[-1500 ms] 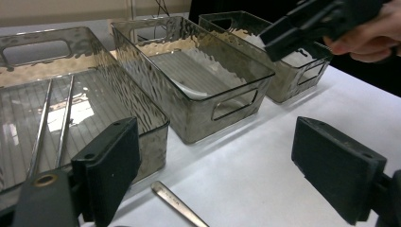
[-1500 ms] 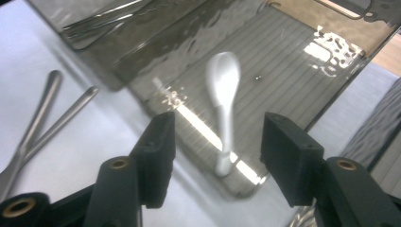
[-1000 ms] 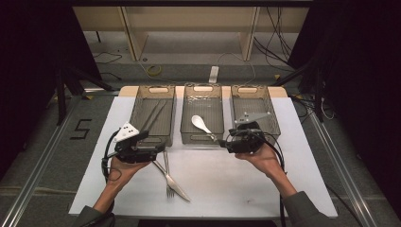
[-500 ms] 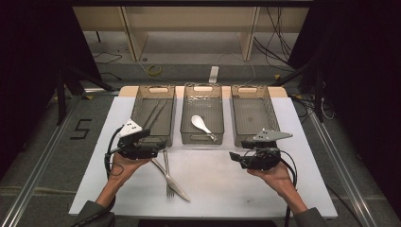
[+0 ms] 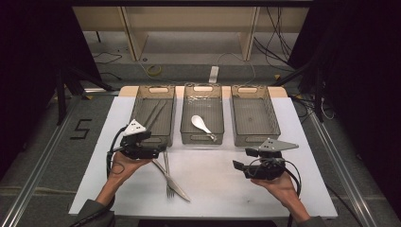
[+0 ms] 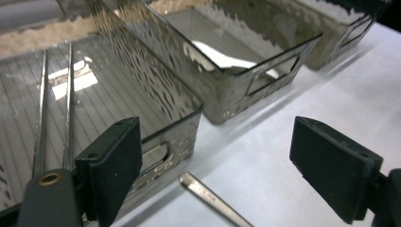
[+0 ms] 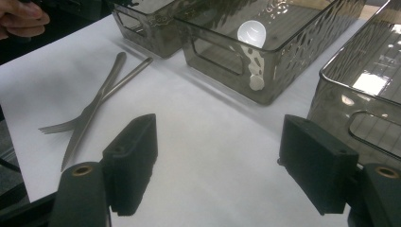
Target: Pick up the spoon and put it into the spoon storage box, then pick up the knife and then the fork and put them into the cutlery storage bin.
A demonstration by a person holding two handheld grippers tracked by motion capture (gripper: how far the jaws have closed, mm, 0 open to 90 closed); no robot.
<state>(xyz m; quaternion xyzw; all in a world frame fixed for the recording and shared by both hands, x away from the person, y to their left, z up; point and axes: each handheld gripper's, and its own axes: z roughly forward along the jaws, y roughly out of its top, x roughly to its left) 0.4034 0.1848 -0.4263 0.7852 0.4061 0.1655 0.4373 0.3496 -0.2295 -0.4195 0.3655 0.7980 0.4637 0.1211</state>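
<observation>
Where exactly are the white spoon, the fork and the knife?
white spoon (image 5: 199, 122): high view, on its bowl, in the middle bin.
fork (image 7: 53, 127): right gripper view, on its tines, on the white table cover.
knife (image 5: 176, 186): high view, on its blade.

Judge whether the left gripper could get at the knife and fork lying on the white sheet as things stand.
Probably yes. The left gripper is open and empty, the knife and fork lie crossed on the open sheet just beside it, and nothing stands between; the trays sit behind.

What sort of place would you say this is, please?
Probably a lab recording station: a white-covered table holds three smoked plastic bins, amid loose floor cables, dark curtains and bare shelving.
</observation>
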